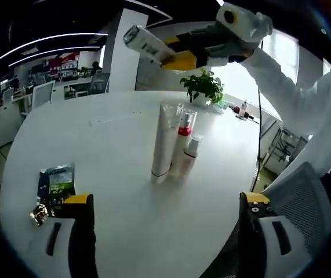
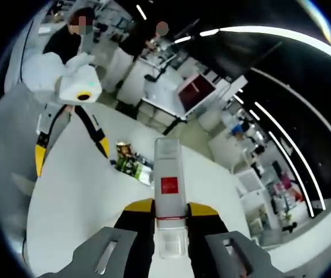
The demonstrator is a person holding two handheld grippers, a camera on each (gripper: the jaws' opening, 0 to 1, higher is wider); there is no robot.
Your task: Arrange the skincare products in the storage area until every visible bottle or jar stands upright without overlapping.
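Note:
Three skincare products stand upright close together mid-table: a tall white tube (image 1: pixel 165 142), a bottle with a red band (image 1: pixel 184 138) and a small white bottle (image 1: pixel 193 147). My left gripper (image 1: pixel 166 200) hovers just short of them, open, nothing between its jaws. Above the table, my right gripper (image 1: pixel 174 51) is shut on a white bottle (image 1: pixel 146 43) held in the air. In the right gripper view that white bottle (image 2: pixel 168 188) carries a red label and sticks out from my right gripper (image 2: pixel 168 207). The left gripper (image 2: pixel 71 152) shows there at upper left.
Dark sachet packets (image 1: pixel 55 182) (image 2: pixel 133 163) lie on the white round table (image 1: pixel 113 127) to the left. A potted plant (image 1: pixel 203 87) stands at the far edge. A grey mesh chair (image 1: pixel 298 211) sits by the near right edge. Desks and people are beyond.

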